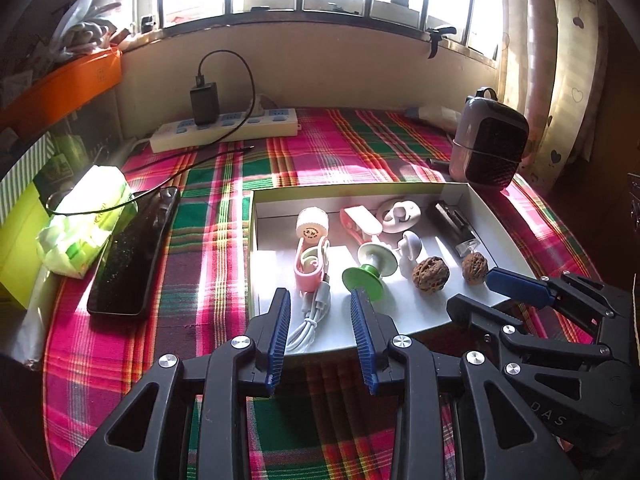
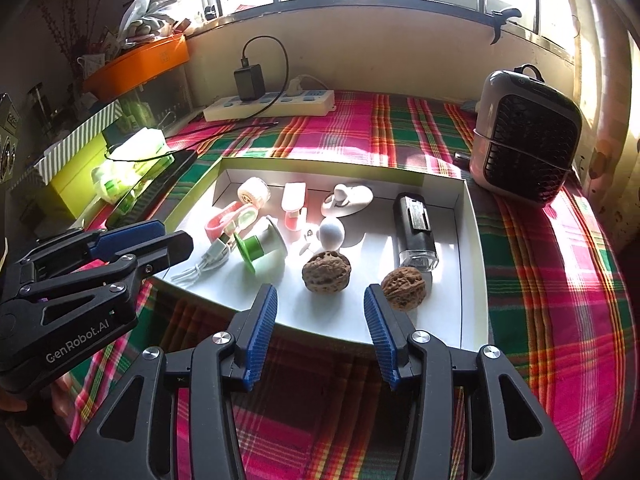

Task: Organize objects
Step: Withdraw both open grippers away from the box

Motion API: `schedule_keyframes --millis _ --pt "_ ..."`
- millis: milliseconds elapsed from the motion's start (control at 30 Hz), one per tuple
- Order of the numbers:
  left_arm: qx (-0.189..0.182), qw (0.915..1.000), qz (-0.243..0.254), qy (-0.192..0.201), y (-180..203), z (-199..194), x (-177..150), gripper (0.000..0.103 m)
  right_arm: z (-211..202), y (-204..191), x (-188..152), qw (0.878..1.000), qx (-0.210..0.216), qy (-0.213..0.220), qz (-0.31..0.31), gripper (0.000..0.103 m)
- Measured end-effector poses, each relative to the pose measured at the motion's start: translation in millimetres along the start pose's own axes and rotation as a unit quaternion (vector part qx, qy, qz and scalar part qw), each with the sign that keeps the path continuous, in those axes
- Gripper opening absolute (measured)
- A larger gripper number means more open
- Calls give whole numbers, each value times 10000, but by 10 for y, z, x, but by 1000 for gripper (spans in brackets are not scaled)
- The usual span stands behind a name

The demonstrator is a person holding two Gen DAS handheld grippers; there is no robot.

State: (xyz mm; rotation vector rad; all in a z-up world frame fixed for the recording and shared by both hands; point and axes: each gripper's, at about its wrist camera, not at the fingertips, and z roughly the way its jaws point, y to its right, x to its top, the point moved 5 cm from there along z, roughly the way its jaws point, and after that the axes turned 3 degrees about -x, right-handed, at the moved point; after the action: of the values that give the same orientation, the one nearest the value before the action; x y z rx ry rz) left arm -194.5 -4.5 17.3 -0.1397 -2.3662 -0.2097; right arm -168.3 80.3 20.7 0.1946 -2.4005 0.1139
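A shallow white box [image 1: 476, 200] on the plaid cloth holds two walnuts [image 2: 326, 270] [image 2: 403, 283], a coiled white cable [image 1: 316, 312], a green-and-white spool [image 1: 368, 272], a pink holder [image 1: 310, 268], a black device [image 2: 414, 224] and several small white and pink items. My left gripper [image 1: 319, 294] hangs open above the box's near edge, over the cable, with nothing between its pads. My right gripper [image 2: 320, 290] is open too, just short of the larger walnut; the smaller walnut lies beside its right finger. Each gripper also shows in the other's view [image 1: 474, 292] [image 2: 176, 236].
A black flat slab [image 1: 132, 256] and a tissue pack [image 1: 84, 224] lie left of the box. A power strip [image 1: 224, 130] with a black charger sits at the back wall. A small fan heater [image 2: 528, 144] stands at the right. Boxes are stacked at the far left.
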Motion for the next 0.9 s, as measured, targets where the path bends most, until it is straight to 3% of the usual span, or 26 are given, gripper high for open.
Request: schedule_keyframes --millis 567,700,900 --pt "244 9996 49 -100 290 -226 -562 29 -258 119 -432 9994 -307 -79 102 47" --pt "337 9991 -36 -240 307 -178 -706 29 -237 182 -538 9990 -363 -185 176 56" --pt "451 9979 -231 -401 279 -120 -838 29 -207 254 -660 9982 -450 -316 231 57"
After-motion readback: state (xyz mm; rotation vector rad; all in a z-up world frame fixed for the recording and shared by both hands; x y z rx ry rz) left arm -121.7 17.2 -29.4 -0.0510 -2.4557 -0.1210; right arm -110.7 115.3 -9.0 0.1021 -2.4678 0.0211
